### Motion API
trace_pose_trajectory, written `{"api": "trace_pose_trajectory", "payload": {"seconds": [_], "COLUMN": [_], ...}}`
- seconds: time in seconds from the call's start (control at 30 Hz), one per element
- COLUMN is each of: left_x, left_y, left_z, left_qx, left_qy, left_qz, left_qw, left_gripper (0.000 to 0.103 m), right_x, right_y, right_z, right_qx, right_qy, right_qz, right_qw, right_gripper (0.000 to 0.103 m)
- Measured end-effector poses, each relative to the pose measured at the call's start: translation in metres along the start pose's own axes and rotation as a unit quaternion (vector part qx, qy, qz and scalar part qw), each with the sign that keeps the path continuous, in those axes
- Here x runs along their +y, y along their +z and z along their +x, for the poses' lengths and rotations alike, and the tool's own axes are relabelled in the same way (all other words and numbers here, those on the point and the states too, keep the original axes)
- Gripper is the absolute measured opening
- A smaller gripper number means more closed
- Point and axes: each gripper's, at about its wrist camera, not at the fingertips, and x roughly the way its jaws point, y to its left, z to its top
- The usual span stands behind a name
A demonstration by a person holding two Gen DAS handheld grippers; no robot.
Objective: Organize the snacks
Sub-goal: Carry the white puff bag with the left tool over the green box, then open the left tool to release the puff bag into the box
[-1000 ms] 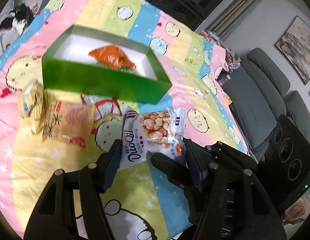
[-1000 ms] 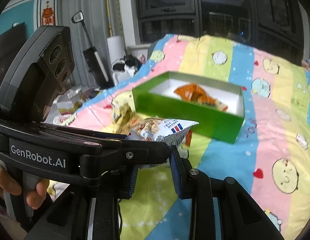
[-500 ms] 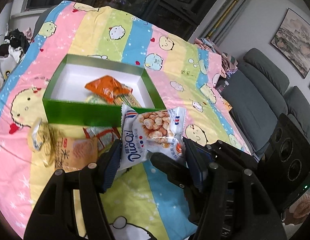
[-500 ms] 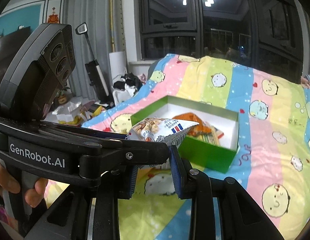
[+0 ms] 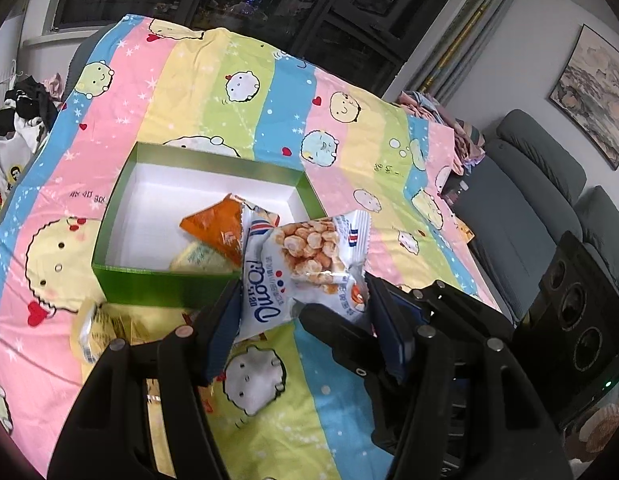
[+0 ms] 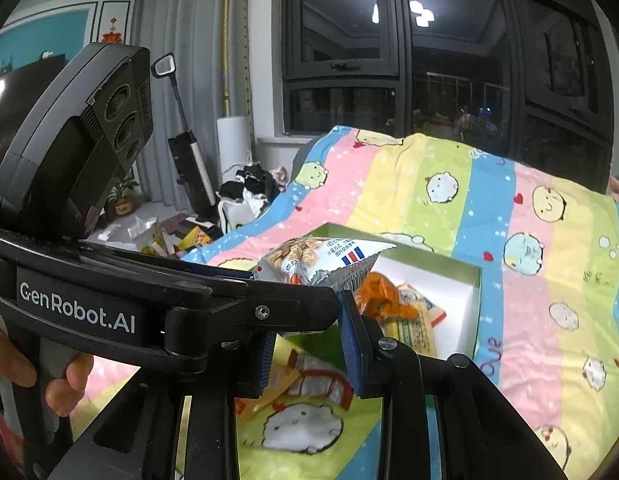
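My left gripper (image 5: 301, 304) is shut on a white snack bag (image 5: 305, 268) printed with round crackers and holds it above the near right corner of the green box (image 5: 165, 286). The box has a white inside and holds an orange packet (image 5: 217, 232) and a pale packet (image 5: 197, 258). In the right wrist view the same bag (image 6: 321, 260) hangs in front of the box (image 6: 449, 264). My right gripper (image 6: 305, 344) stands open and empty, crossed under the left gripper's arm. Its fingers frame a red and white packet (image 6: 313, 380) lying on the sheet.
A striped cartoon bedsheet (image 5: 349, 128) covers the surface. A yellow packet (image 5: 97, 326) lies in front of the box. A grey sofa (image 5: 541, 184) stands to the right. Clothes and clutter (image 6: 249, 188) and a vacuum (image 6: 193, 172) are on the floor at the left.
Both grippers have risen and moved toward the box. The cracker bag, still held by the left gripper, has gone from in front of the box to above its near right corner.
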Motion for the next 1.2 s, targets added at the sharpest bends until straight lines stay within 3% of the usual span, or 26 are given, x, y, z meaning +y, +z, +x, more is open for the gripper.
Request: {"api": "trace_pose_trajectory", "payload": {"seconds": [0.5,0.8,1.2], "left_x": [0.04,0.075,0.094], "left_y": [0.059,0.053,0.046], "left_z": [0.036,0.07,0.096], "left_qx": [0.009,0.041,0.067], "left_qy": [-0.003,0.007,0.019], "left_qz": [-0.03,-0.074,-0.098], "left_qw": [0.9995,0.9964,0.9928], "left_gripper": [0.061,0.061,0.061], "right_x": [-0.034,-0.043,-0.05], "right_y": [0.038,0.023,0.008], "right_z": [0.062,0.106,0.134], "right_qx": [0.011,0.058,0.097], "right_qy": [0.016,0.028,0.029], "right_qz": [0.014,0.028,0.043], "right_qw": [1.0,0.998,0.994], "right_gripper": [0.032,0.032,0.032]}}
